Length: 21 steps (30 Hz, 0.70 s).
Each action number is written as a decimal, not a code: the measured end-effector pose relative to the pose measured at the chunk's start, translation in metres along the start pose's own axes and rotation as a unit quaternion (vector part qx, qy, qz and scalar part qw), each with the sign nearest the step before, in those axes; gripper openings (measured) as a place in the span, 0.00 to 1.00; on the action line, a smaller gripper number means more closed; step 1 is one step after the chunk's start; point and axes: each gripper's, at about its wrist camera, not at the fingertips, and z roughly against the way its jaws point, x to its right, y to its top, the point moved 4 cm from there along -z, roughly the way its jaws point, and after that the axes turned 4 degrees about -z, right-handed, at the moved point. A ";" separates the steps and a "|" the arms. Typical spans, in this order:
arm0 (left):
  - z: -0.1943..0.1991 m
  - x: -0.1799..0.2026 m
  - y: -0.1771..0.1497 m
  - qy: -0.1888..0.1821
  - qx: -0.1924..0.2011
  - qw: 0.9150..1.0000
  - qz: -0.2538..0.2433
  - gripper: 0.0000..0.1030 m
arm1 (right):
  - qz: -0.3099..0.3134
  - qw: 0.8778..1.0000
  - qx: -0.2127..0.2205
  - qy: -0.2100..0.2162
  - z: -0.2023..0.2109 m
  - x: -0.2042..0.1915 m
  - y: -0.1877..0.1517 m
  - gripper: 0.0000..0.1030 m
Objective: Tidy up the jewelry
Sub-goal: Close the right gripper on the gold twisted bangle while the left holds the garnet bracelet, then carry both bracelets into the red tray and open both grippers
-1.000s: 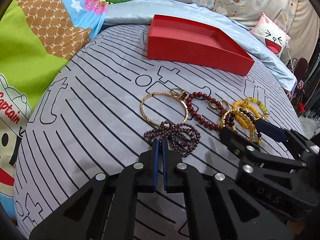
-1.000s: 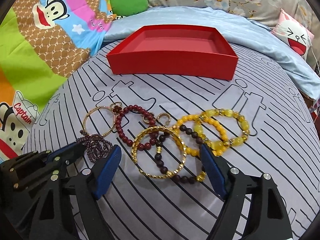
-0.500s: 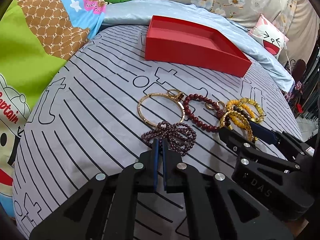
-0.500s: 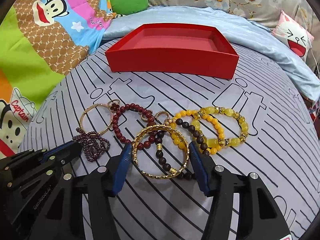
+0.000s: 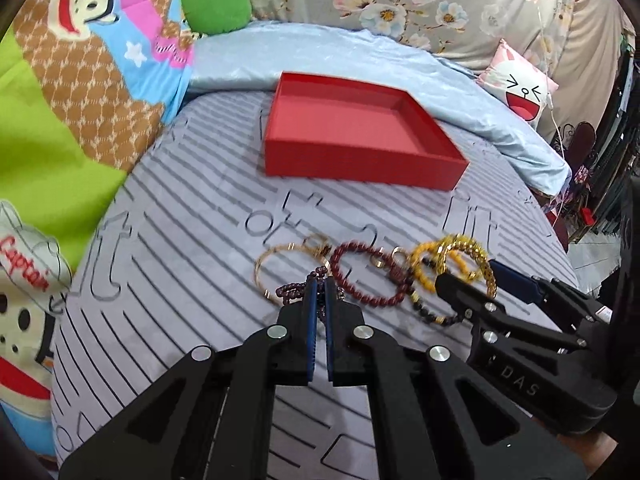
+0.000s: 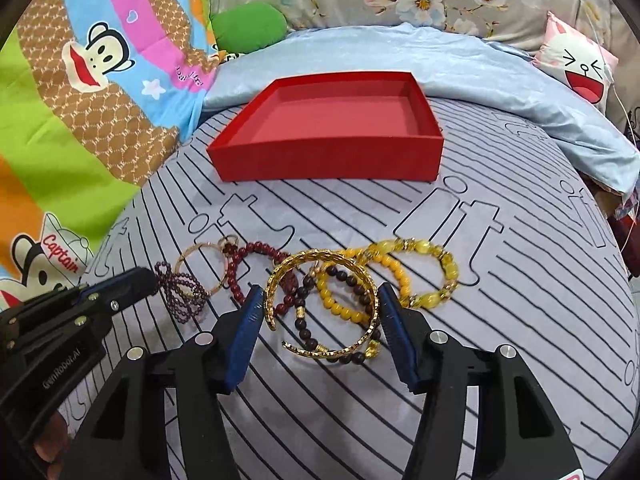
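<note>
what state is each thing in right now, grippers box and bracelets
left gripper: shut on the purple bead string
right gripper: shut on the gold bangle, tilted off the bedsheet
red box: open, nothing inside
dark red bracelet: lying flat
thin gold ring: lying flat
yellow bracelets: lying overlapped

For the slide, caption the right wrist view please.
Right gripper clamps the gold bangle; beaded bracelets lie around it, red box behind.
</note>
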 end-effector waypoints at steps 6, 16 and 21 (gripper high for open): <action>0.006 0.015 0.042 -0.005 0.034 0.999 -0.029 0.03 | 0.001 1.000 0.010 0.003 0.004 0.006 0.027 0.54; -0.022 0.035 0.153 -0.023 0.101 0.992 -0.076 0.03 | 0.003 0.999 0.031 0.009 -0.026 0.025 0.140 0.54; -0.064 0.032 0.202 -0.033 0.105 0.991 -0.077 0.03 | 0.023 0.999 0.034 -0.006 -0.065 0.024 0.194 0.54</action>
